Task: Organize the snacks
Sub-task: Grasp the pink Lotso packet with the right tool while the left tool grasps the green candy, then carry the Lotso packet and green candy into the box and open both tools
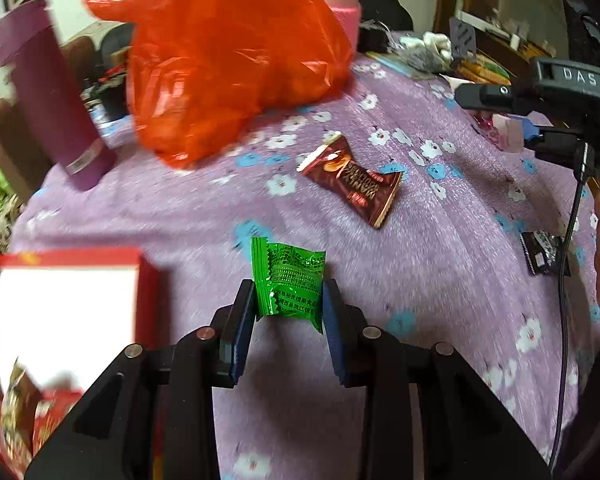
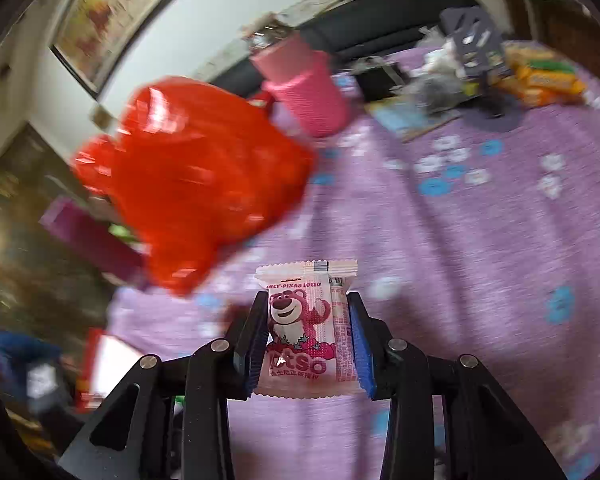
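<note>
Purple floral tablecloth (image 1: 204,208) under brown snack packet (image 1: 350,180).

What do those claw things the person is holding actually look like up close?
Each claw, the left claw and the right claw, is black plastic: angular linkage arms with silver pivot pins and blue ribbed pads inside the fingers. The right one's body reads DAS, with a black cable hanging.
</note>
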Demonstrator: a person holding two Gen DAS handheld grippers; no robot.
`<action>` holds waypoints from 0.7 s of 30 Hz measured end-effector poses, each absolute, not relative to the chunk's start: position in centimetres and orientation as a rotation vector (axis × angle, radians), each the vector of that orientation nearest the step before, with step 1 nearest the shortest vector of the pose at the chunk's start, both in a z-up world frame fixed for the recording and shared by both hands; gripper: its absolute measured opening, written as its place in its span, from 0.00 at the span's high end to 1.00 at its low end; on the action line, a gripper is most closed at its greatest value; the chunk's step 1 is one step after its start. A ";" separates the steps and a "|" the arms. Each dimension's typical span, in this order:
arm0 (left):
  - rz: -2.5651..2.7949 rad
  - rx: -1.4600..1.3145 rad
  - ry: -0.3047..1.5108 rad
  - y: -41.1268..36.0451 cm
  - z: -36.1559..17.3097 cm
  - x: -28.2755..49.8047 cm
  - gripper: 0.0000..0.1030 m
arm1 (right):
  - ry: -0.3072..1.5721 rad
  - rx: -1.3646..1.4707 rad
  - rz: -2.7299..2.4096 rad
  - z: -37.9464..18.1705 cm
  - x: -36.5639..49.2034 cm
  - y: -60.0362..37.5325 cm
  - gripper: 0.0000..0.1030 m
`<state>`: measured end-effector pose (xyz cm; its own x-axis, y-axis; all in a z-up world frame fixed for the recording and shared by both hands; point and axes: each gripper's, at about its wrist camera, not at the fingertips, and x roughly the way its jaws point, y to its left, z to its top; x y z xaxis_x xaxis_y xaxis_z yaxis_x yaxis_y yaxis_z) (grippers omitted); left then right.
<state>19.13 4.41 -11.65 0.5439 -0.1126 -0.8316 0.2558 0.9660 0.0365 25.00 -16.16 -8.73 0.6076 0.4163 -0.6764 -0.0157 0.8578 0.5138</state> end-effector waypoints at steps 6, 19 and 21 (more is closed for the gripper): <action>-0.092 0.199 0.928 5.6 -10.0 15.7 0.70 | 0.906 0.571 0.437 -8.2 24.4 -13.6 0.63; 0.032 0.234 0.826 6.6 -7.6 12.5 0.70 | 0.929 0.521 0.528 -8.2 23.7 -9.4 0.63; 0.045 0.238 0.811 6.8 -7.4 12.2 0.70 | 0.935 0.519 0.539 -8.3 23.7 -9.2 0.63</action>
